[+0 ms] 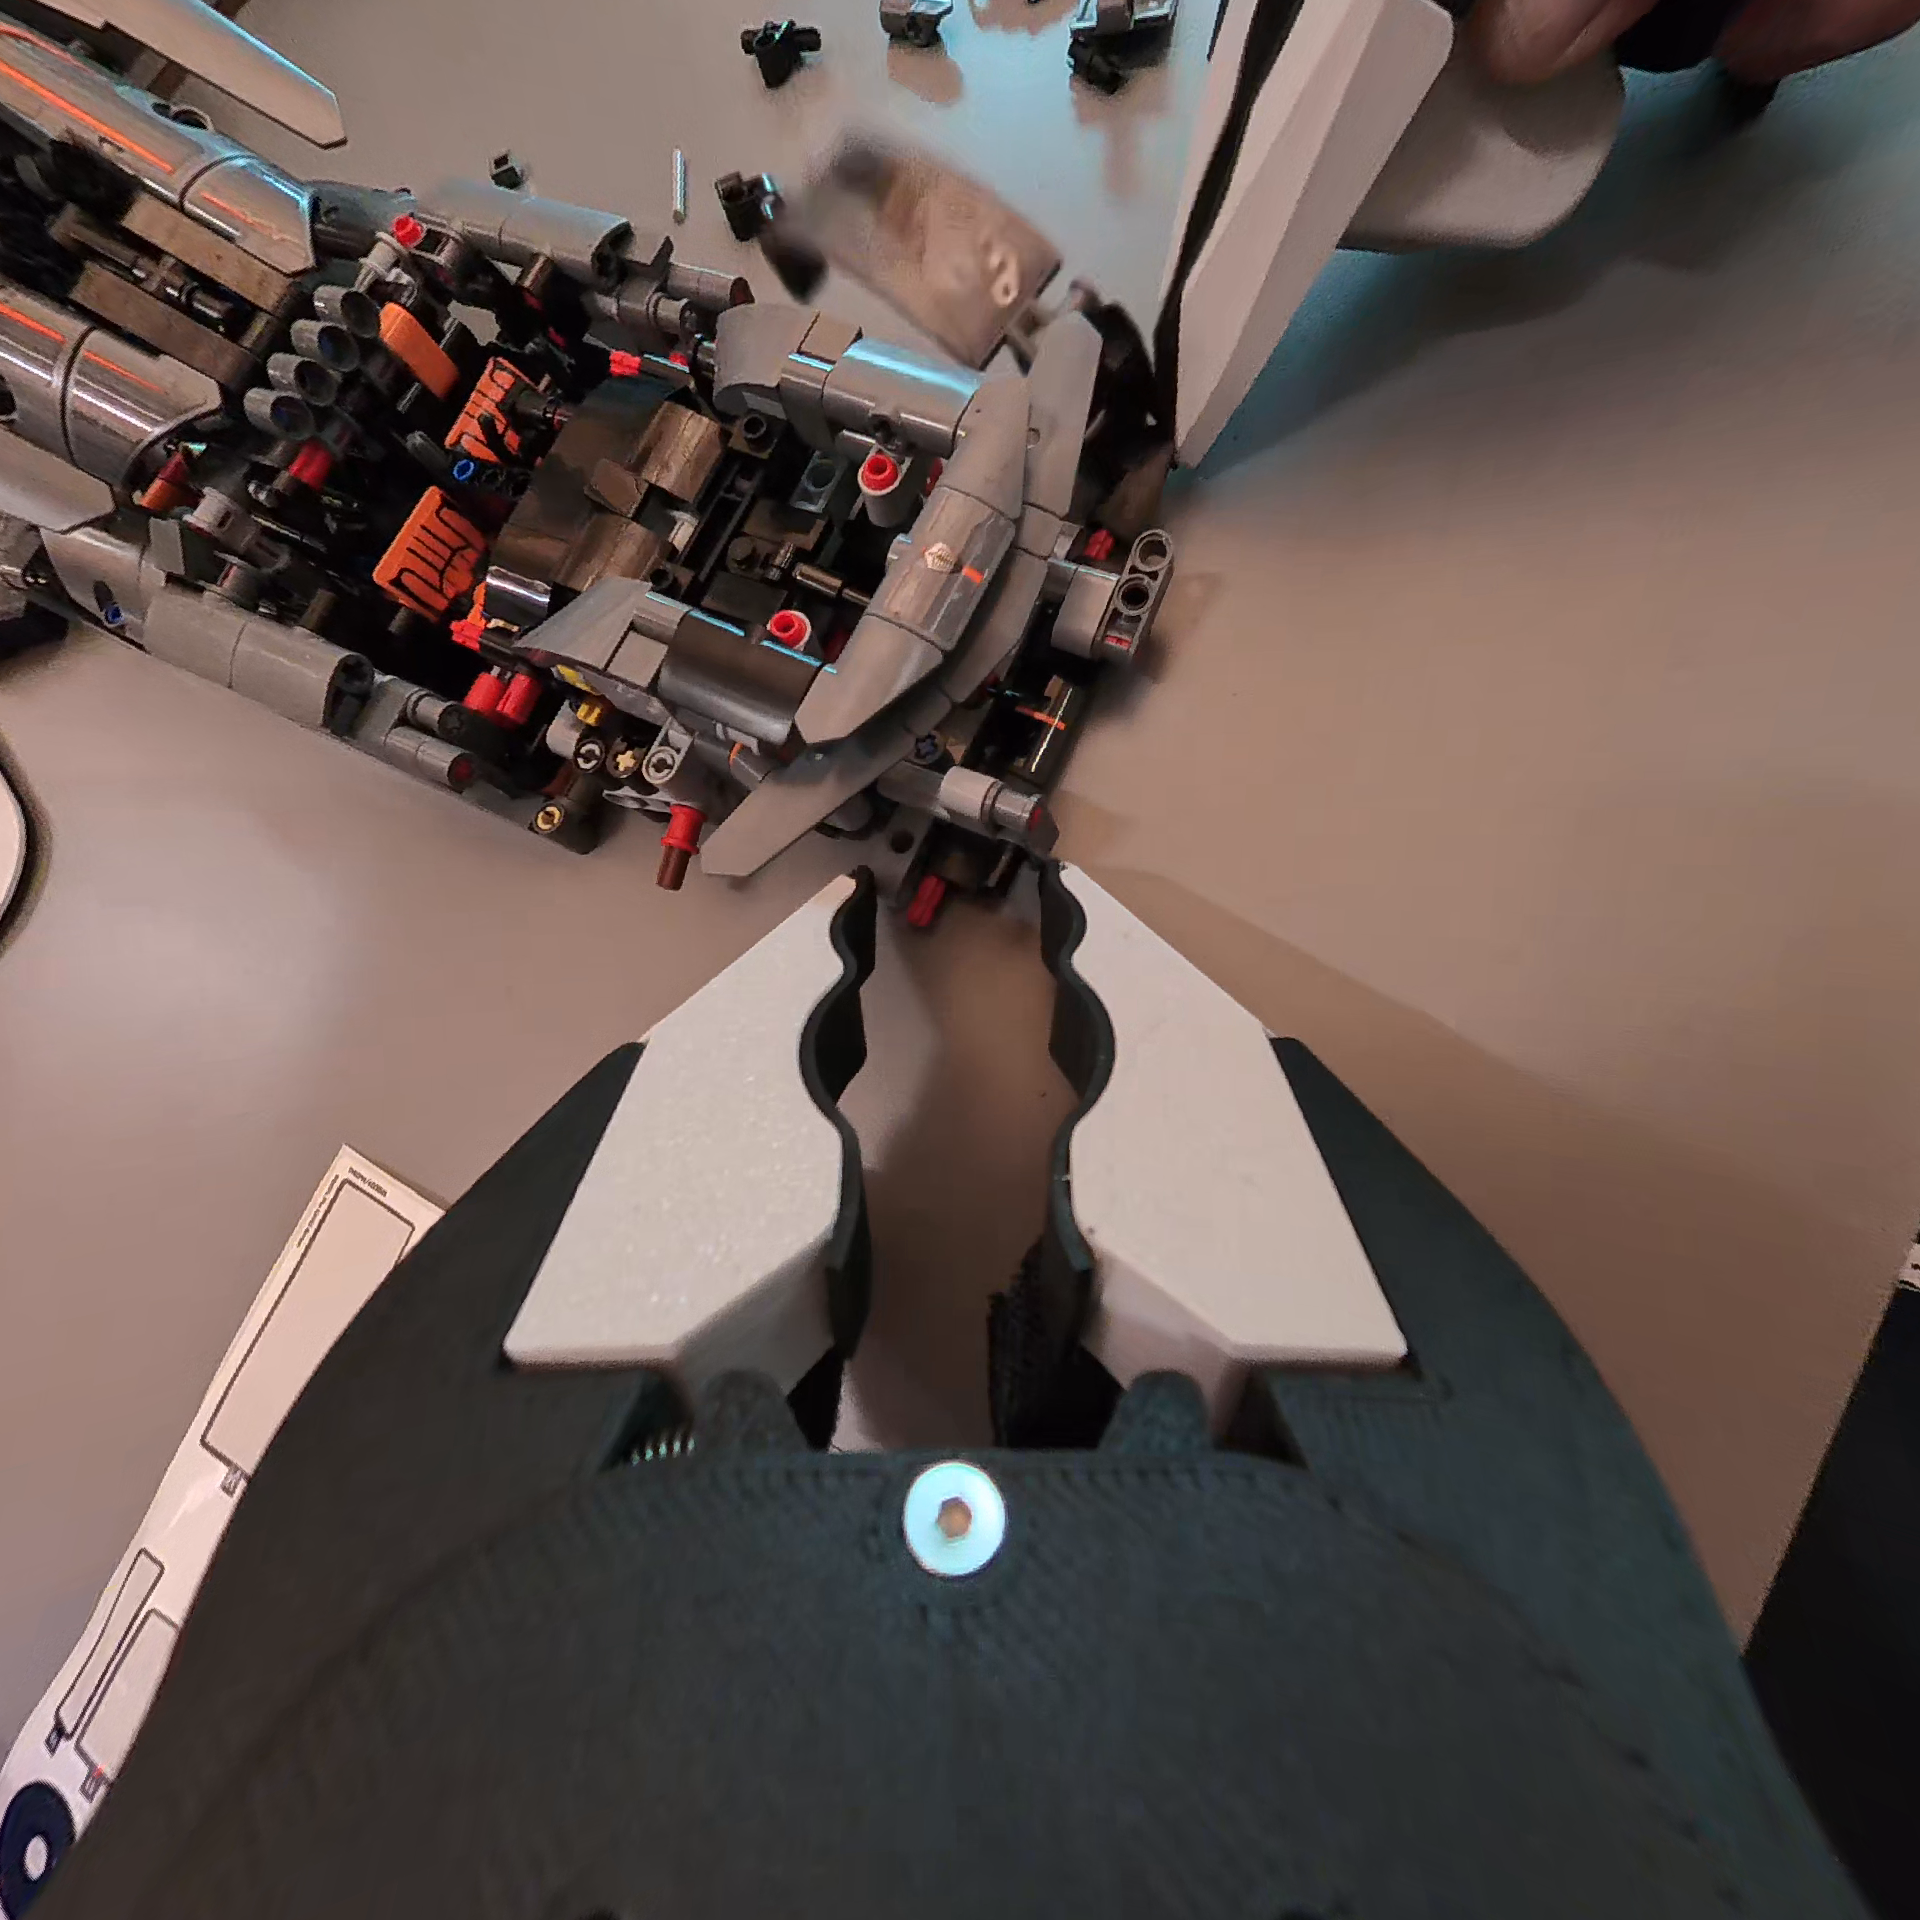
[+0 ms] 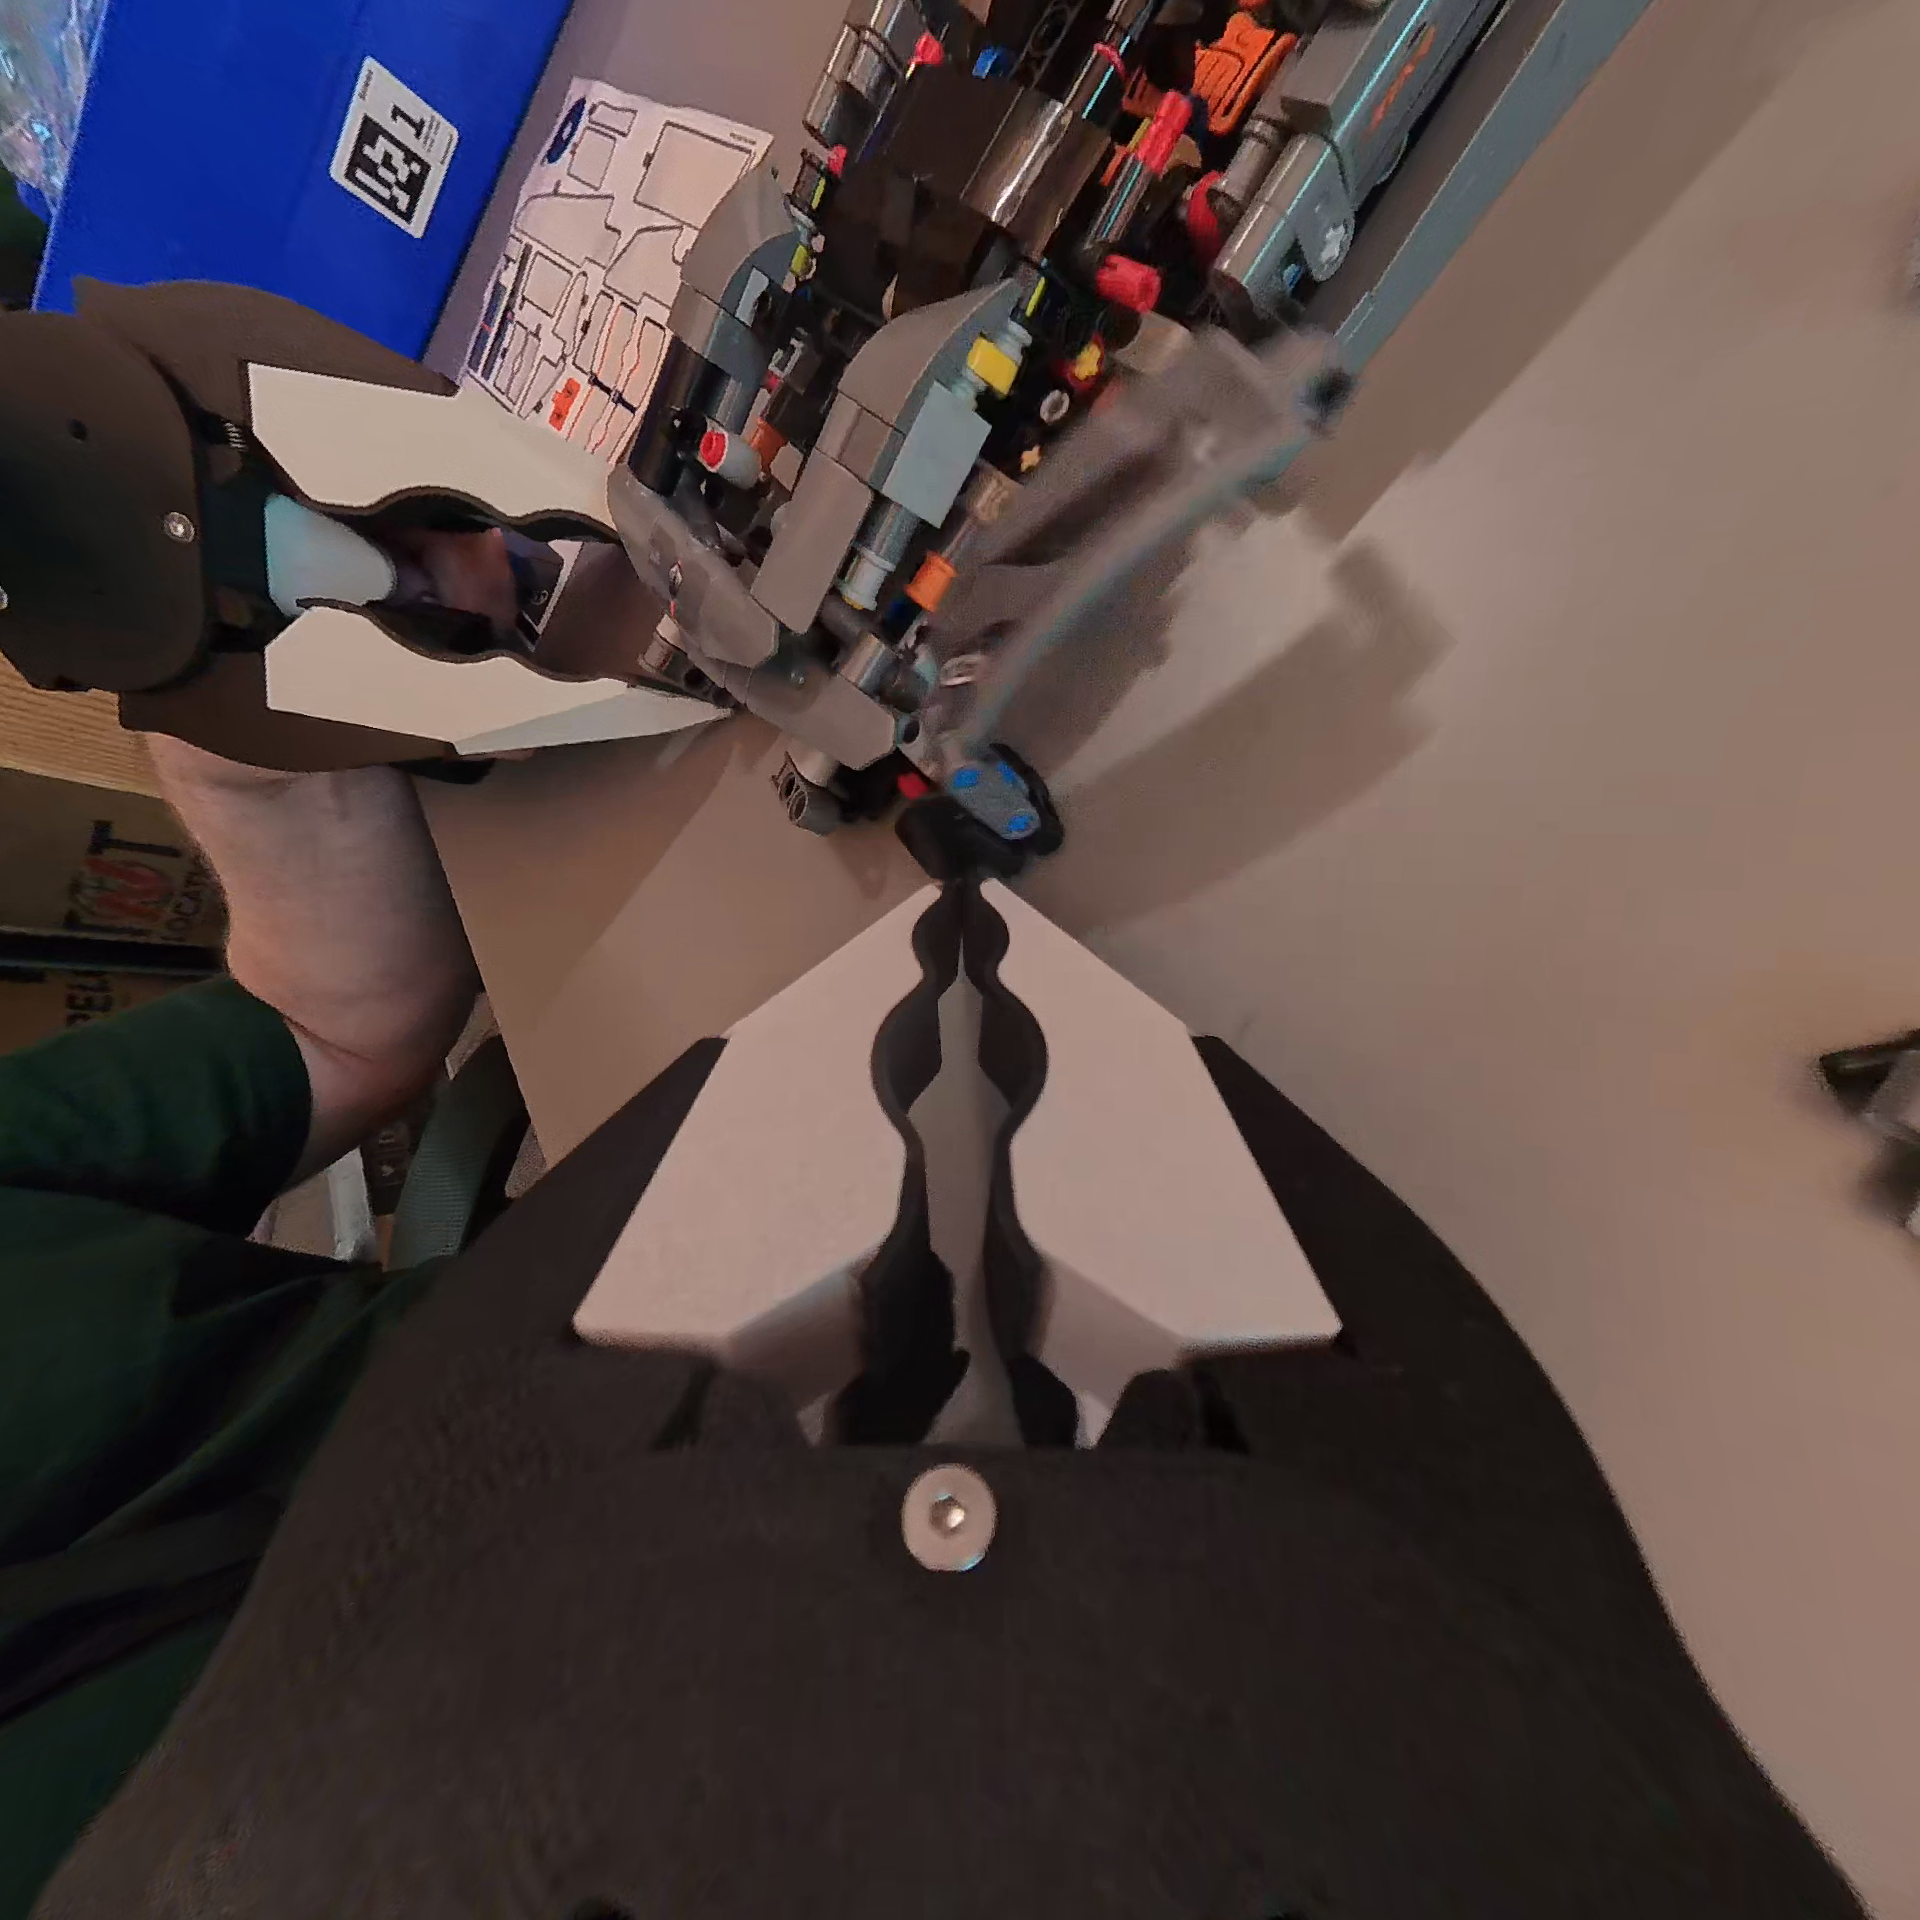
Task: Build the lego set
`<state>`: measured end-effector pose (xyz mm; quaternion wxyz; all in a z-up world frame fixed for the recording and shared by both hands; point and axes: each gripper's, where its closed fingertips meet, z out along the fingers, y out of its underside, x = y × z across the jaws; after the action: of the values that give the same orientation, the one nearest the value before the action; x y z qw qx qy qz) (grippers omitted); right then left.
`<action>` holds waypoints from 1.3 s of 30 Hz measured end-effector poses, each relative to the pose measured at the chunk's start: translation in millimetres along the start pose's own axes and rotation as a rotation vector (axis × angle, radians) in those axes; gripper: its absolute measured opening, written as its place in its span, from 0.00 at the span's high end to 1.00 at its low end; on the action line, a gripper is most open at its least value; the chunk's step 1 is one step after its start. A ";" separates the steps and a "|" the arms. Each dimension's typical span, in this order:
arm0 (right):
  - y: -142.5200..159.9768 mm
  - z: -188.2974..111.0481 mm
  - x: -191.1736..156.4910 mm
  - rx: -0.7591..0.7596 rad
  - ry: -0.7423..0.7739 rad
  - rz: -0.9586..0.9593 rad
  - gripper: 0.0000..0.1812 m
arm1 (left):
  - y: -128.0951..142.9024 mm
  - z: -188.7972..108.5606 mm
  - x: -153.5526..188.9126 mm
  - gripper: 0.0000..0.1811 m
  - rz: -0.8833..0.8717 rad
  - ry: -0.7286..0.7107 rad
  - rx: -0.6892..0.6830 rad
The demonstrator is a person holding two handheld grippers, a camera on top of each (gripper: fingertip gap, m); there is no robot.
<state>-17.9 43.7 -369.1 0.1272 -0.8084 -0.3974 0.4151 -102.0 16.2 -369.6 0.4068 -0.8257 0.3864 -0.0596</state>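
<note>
While the grey lego model (image 1: 644,540) lies on the bench (image 1: 1507,727), the left gripper (image 1: 951,883) stands parted at the model's near end, holding nothing; the right gripper (image 2: 961,899) pinches a small black piece with blue pins (image 2: 982,810); a blurred grey panel (image 2: 1143,499) hangs from that piece.

Grey, black and orange lego model (image 1: 582,520); blue box (image 2: 260,156).

Writing shows on a white label (image 2: 393,145) stuck on the blue box (image 2: 260,156), on the sticker sheet (image 2: 613,260) just beside it, and on a cardboard box (image 2: 104,904) below.
</note>
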 end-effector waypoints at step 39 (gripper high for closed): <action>-22.2 -84.3 53.2 0.318 0.162 -0.180 0.86 | -116.8 96.3 15.1 0.88 0.158 -0.059 -0.274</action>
<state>53.3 108.4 -335.1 0.3214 -0.7702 -0.3860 0.3931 17.0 109.3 -352.8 0.3048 -0.8418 0.4426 0.0503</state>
